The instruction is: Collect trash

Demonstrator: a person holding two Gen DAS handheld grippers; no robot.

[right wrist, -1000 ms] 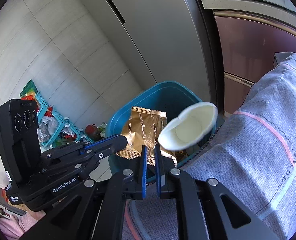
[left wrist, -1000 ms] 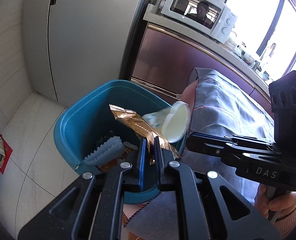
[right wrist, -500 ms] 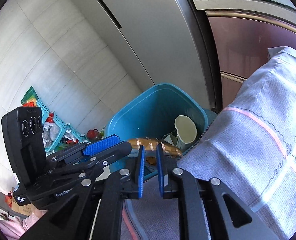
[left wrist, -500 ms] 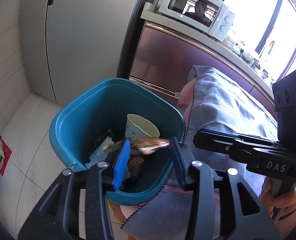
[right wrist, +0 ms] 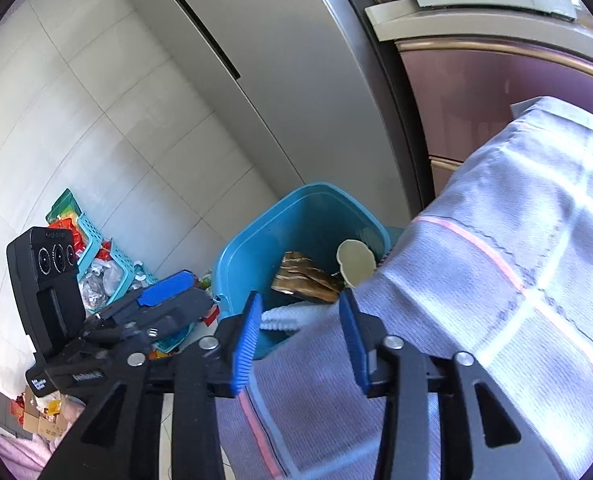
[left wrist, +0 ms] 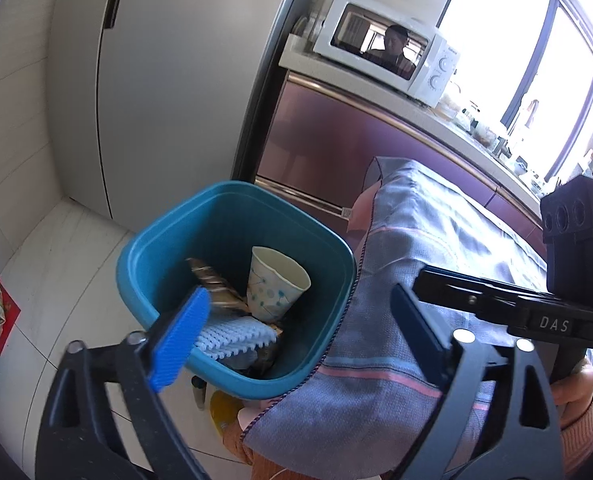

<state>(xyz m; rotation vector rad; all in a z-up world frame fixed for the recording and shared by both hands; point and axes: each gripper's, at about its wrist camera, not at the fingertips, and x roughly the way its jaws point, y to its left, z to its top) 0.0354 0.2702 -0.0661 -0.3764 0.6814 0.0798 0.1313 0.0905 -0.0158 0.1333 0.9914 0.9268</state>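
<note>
A teal trash bin (left wrist: pixel 168 240) stands on the floor beside the table; it also shows in the right wrist view (right wrist: pixel 296 220). Inside lie a white paper cup (left wrist: pixel 274 282), a gold snack wrapper (left wrist: pixel 212 284) and a pale blue ridged piece (left wrist: pixel 232 334). The cup (right wrist: pixel 354 260) and wrapper (right wrist: pixel 304 278) also show in the right wrist view. My left gripper (left wrist: pixel 296 336) is open and empty above the bin's near rim. My right gripper (right wrist: pixel 300 336) is open and empty over the table edge next to the bin.
A grey checked tablecloth (left wrist: pixel 436 264) covers the table right of the bin. A grey fridge (left wrist: pixel 168 72) and a purple cabinet (left wrist: pixel 336 152) with a microwave (left wrist: pixel 384 48) stand behind. A green basket of clutter (right wrist: pixel 96 256) sits on the tiled floor at left.
Both grippers opened. The gold wrapper left the left gripper and the paper cup left the right gripper; both now lie in the bin. Both grippers drew back a little.
</note>
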